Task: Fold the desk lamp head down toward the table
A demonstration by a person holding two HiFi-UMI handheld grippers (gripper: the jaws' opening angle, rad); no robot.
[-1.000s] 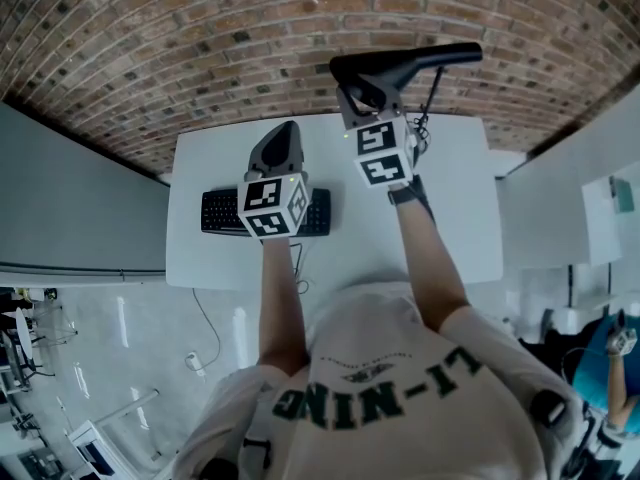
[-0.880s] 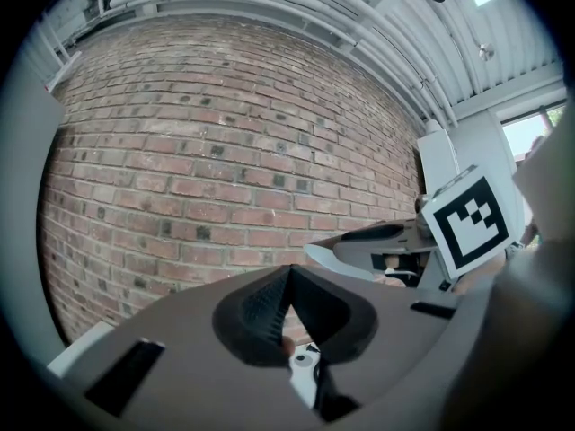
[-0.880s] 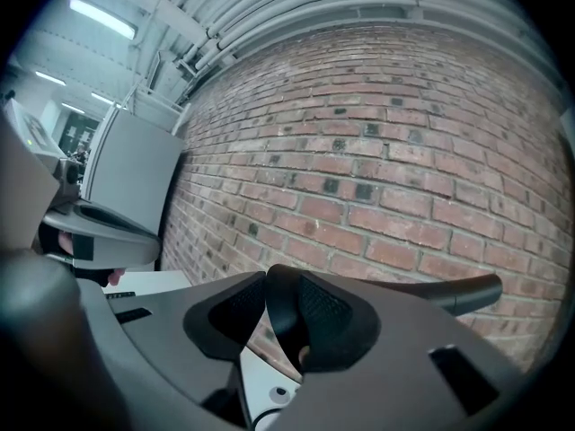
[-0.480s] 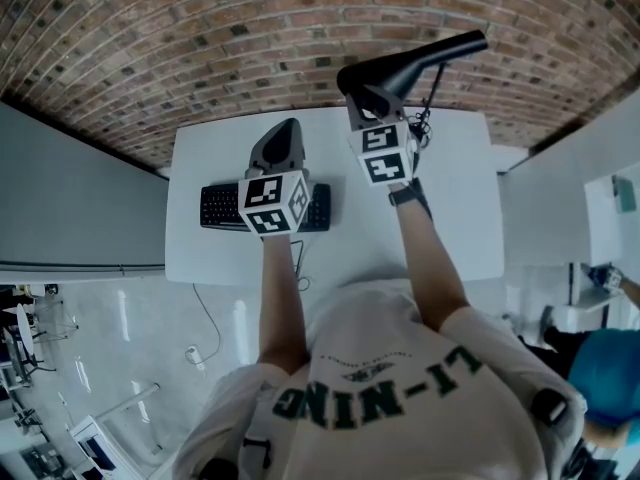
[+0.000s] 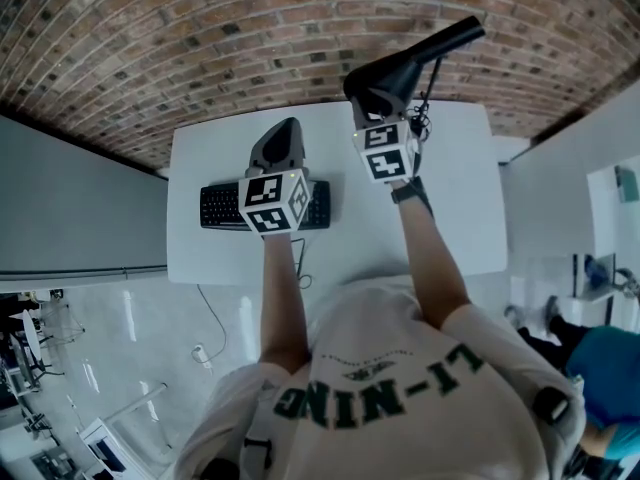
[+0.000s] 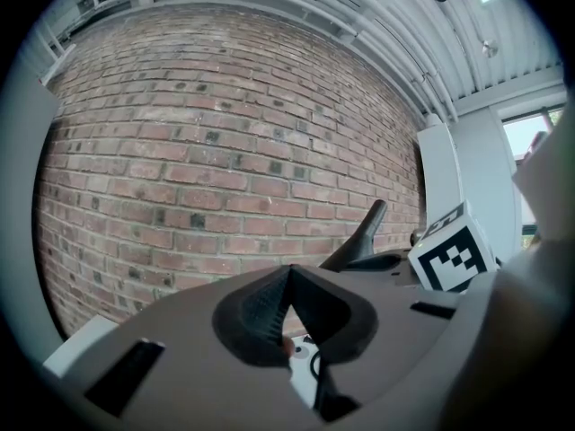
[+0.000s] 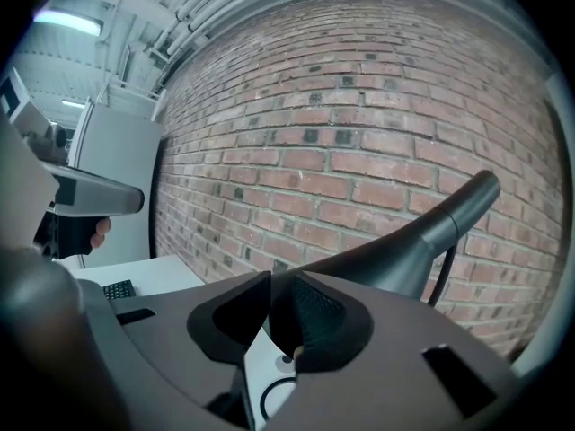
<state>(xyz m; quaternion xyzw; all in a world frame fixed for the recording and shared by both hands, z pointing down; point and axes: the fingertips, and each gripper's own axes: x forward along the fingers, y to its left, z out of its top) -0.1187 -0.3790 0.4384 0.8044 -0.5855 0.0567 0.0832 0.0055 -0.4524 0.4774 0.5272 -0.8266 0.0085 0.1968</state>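
Lamp head (image 5: 405, 63): stood at the back right of the tabletop (image 5: 450, 218), close to the brick wall (image 5: 200, 38). It was raised well above the surface and tilted, with the narrow end pointing up and away and the broad end nearest the person.

Right hand-held gripper (image 5: 372, 103): sat at that broad end. In the right gripper view its jaws were drawn together with only a slit between the pads, right against the lamp head (image 7: 422, 241). They appeared to pinch its near edge, though the contact itself was partly hidden by the jaw housing.

Step, as judged: the fold was under way but far from done, since the head was not yet near the tabletop. The next move would call for swinging the gripped end down in an arc about the lamp's hinge, firmly enough to beat the joint's friction without slipping off the smooth shell. The base might lift or skid; it was out of sight.

Materials: the lamp head was matte black, smooth and tapering from a wide shade to a round neck. A thin dark cable (image 5: 430, 88) ran beside it. The tabletop was plain white and flat.

Left hand-held gripper (image 5: 285, 128): hovered over a black keyboard (image 5: 215, 208), jaws closed on nothing, ribbed pads meeting at the tip.
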